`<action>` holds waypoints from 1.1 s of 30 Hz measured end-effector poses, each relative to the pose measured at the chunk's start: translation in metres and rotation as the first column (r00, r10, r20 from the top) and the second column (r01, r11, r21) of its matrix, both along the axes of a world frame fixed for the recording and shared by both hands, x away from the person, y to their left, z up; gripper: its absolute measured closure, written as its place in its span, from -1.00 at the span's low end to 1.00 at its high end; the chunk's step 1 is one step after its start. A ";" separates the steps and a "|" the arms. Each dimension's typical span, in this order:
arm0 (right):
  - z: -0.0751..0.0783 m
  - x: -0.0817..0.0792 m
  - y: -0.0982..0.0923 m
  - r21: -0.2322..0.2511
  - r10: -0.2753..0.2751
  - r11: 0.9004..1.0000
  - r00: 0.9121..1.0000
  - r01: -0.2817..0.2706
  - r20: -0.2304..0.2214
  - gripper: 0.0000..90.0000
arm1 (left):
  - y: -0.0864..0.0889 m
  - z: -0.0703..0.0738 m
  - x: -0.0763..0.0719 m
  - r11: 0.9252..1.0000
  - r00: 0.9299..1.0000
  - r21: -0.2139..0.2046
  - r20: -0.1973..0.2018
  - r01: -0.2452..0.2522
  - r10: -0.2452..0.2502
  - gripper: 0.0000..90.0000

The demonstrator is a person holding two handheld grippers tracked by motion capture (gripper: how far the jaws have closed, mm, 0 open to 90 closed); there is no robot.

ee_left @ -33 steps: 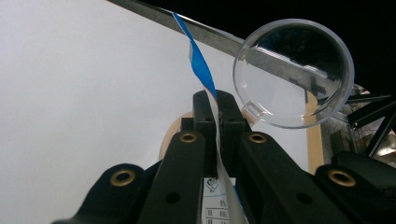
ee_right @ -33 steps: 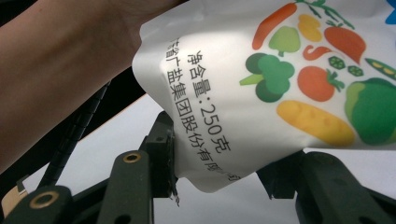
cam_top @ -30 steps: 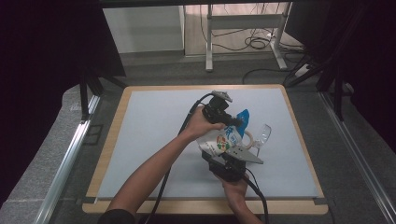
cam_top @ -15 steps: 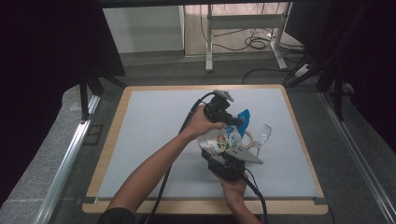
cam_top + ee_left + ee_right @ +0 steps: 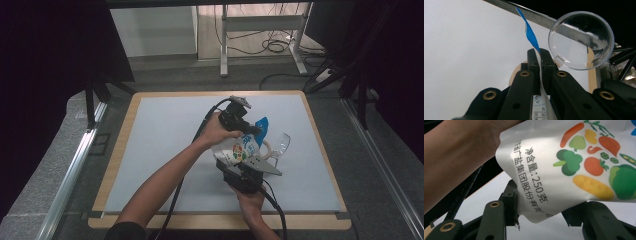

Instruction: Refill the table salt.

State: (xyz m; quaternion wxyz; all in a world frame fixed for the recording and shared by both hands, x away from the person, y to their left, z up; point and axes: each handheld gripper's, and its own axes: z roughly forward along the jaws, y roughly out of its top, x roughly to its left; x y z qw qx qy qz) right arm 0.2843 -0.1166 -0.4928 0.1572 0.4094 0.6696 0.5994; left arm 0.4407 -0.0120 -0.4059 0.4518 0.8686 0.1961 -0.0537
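Observation:
A white pouch (image 5: 239,150) printed with vegetables, blue along its top edge, is held over the right middle of the table. My left gripper (image 5: 252,130) is shut on that blue top strip (image 5: 530,33), which runs edge-on between its jaws (image 5: 539,56). From below, my right gripper (image 5: 236,162) is shut on the pouch's bottom corner (image 5: 574,162), with a finger on each side (image 5: 544,212). A clear plastic cup (image 5: 281,145) sits just right of the pouch, and the left gripper view shows its round base (image 5: 581,40).
A pale grey mat (image 5: 165,130) covers the wood-edged table. A beige ring (image 5: 265,148) lies between pouch and cup. My left forearm (image 5: 461,157) crosses the mat from the near edge. Black frames and desk legs stand beyond the far edge.

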 end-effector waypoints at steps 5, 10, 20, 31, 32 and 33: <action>0.000 0.000 0.000 -0.001 0.001 1.000 1.000 -0.001 0.002 0.22 | 0.000 0.000 0.000 1.000 1.000 0.001 0.001 -0.001 0.001 0.99; 0.000 0.000 0.000 0.004 0.000 1.000 1.000 0.000 -0.001 0.22 | -0.001 0.000 0.000 1.000 1.000 0.005 -0.003 0.000 0.000 0.99; 0.000 0.001 0.001 0.004 -0.003 1.000 1.000 0.003 0.006 0.22 | 0.000 0.001 0.001 1.000 1.000 0.007 -0.001 -0.001 0.001 0.99; -0.001 0.003 0.004 0.010 0.000 1.000 1.000 0.000 0.001 0.23 | 0.003 0.000 0.003 1.000 1.000 0.014 -0.003 -0.009 0.009 0.99; -0.001 0.003 0.004 0.011 0.001 1.000 1.000 -0.001 -0.001 0.23 | 0.003 0.000 0.004 1.000 1.000 0.014 -0.004 -0.010 0.010 0.99; -0.001 0.004 0.004 0.011 0.001 1.000 1.000 -0.001 0.000 0.23 | 0.004 -0.001 0.004 1.000 1.000 0.015 -0.006 -0.012 0.012 0.99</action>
